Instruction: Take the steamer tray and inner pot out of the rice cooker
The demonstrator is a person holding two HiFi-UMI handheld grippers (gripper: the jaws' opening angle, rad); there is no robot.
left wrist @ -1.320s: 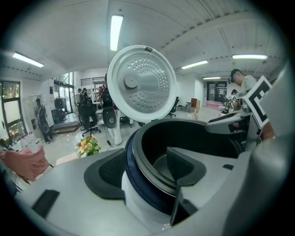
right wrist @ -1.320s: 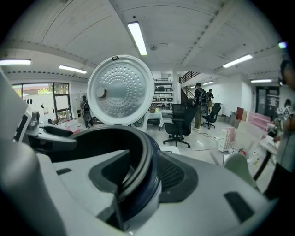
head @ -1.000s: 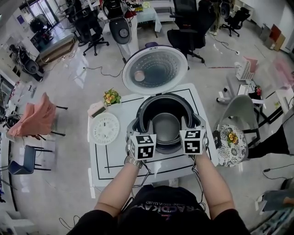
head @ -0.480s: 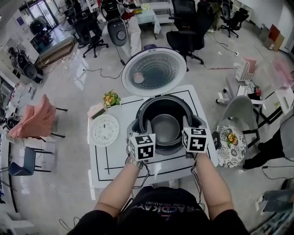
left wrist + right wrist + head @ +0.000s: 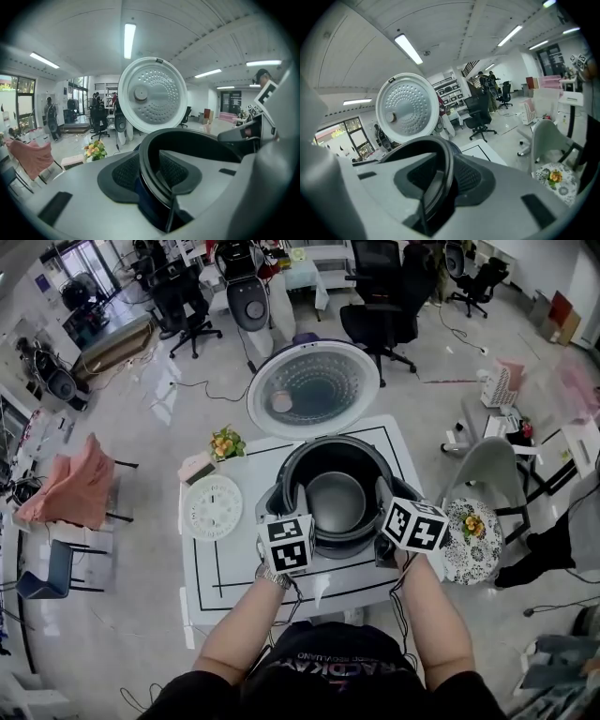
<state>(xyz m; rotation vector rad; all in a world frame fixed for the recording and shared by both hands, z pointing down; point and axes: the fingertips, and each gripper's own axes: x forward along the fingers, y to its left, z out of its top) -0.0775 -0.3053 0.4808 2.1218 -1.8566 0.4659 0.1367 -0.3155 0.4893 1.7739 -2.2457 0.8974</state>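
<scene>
Inner pot (image 5: 336,504) rim pinched betw. closing L+R fingers (image 5: 123,172) (image 5: 474,180).

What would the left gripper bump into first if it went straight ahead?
The inner pot's rim: it already sits between the left gripper's jaws, which have just been closing on it. Pushing on would probably jam it against the curving rim, well before the open lid.

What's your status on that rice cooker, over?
Left claw and right claw just closed on the pot rim. Pot still inside cooker. White tray out on table. Lid up, nothing blocking.
</scene>
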